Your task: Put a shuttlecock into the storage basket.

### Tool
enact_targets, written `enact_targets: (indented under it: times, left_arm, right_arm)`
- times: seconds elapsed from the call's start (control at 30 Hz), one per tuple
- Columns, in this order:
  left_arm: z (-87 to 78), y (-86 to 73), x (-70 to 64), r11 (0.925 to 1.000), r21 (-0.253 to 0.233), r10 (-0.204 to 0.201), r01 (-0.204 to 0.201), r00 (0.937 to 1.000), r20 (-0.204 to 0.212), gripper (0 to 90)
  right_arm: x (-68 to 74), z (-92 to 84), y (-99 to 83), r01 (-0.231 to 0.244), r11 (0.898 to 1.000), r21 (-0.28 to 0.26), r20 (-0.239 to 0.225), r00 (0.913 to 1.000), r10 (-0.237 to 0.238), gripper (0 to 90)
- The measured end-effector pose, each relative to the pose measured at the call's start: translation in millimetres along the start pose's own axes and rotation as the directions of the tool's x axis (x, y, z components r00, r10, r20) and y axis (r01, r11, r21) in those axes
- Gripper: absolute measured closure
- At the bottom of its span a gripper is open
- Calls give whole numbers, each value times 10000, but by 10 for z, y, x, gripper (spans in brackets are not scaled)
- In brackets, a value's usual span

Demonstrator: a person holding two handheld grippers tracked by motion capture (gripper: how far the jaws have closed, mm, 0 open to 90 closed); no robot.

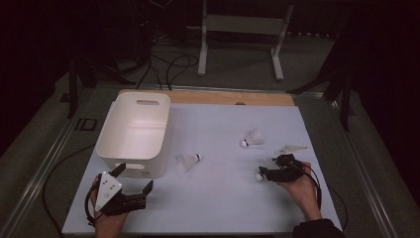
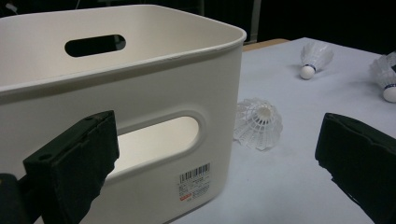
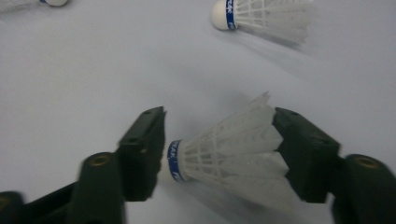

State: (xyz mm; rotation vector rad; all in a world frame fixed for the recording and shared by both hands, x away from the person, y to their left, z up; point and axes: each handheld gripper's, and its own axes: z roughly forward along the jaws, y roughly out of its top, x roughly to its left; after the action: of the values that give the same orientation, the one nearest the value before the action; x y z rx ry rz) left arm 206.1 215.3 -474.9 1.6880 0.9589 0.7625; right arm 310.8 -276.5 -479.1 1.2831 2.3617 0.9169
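My right gripper [image 3: 217, 154] has a shuttlecock [image 3: 233, 154] between its jaws, one jaw at the cork end and one at the wide feather end. The jaws look like they are touching both ends, so I think I am gripping it lengthwise, low on the white table top [image 1: 223, 198], near the right side. My left gripper [image 1: 134, 184] waits wide open and holds nothing, close to the white bin [image 1: 133, 134]. I think the shuttlecocks go into that bin, so it sits open at the top. Two more lie between: a plastic one [image 1: 188, 159] just beside the bin and a feather one [image 1: 252, 139] farther off. The middle is bare, so I have room to carry across.
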Motion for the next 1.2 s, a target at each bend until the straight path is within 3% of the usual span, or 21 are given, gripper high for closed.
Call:
enact_targets:
  times: [0.13, 0.17, 0.33, 0.43, 0.53, 0.83, 1.2]
  left_arm:
    - [5, -2, -16, 10000, 21, 97, -97, 9999, -36, 2]
    - [6, -3, -17, 10000, 18, 98, -98, 9999, -36, 3]
    - [3, -4, -17, 10000, 33, 84, -84, 9999, -61, 3]
    - [5, -5, -19, 9999, 46, 110, -110, 9999, -21, 3]
    - [10, -5, -29, 9999, 62, 124, -124, 9999, 2, 3]
    - [19, -4, -29, 9998, 109, 150, -152, 9998, 141, 3]
    - [26, -12, -11, 9999, 138, -30, 26, 9995, 300, 3]
  right_arm:
    - [46, -14, -10, 28, 10000, -60, -76, 10000, -29, 601]
    - [61, -25, -20, 5, 10000, -2, -215, 9998, -5, 694]
    - [93, -46, -40, -125, 9996, -270, -679, 9976, 106, 806]
    - [125, -61, -41, -74, 9988, -488, -572, 9984, 46, 885]
    - [146, -50, -42, -28, 9986, -520, -561, 9984, -1, 891]
    - [217, -119, -9, 227, 9961, -848, 115, 9997, -218, 891]
    - [295, -215, 84, 207, 9900, -1393, 318, 9994, -165, 891]
